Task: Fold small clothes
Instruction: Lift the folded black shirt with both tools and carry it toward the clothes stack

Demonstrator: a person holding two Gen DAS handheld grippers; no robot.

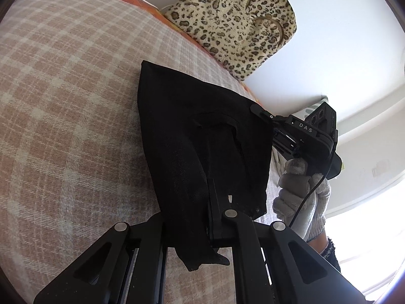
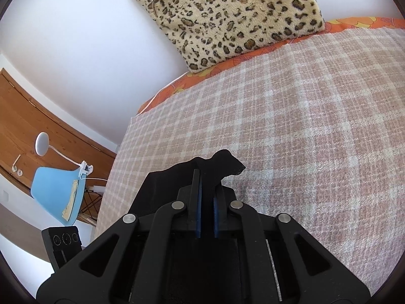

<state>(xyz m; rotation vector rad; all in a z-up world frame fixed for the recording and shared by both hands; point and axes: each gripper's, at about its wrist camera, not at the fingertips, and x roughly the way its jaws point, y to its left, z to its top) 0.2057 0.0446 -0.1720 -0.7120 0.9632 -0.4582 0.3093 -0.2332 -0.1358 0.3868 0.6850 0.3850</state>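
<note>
A small black garment [image 1: 200, 139] is held up above the pink plaid blanket [image 1: 63, 101], stretched between both grippers. My left gripper [image 1: 200, 217] is shut on its near lower edge; the cloth covers most of its fingers. My right gripper [image 1: 260, 111] shows at the right of the left wrist view, held by a gloved hand [image 1: 301, 197], pinching the garment's far corner. In the right wrist view my right gripper [image 2: 206, 190] is shut on the black garment [image 2: 210, 164], which bunches around the blue pads [image 2: 198, 207].
A leopard-print bag [image 1: 233, 22] lies at the head of the bed on an orange sheet [image 2: 192, 78]. Beside the bed stand a blue chair [image 2: 58, 192], a white clip lamp [image 2: 43, 143] and a wooden door [image 2: 38, 126]. The left gripper's body [image 2: 63, 243] shows at lower left.
</note>
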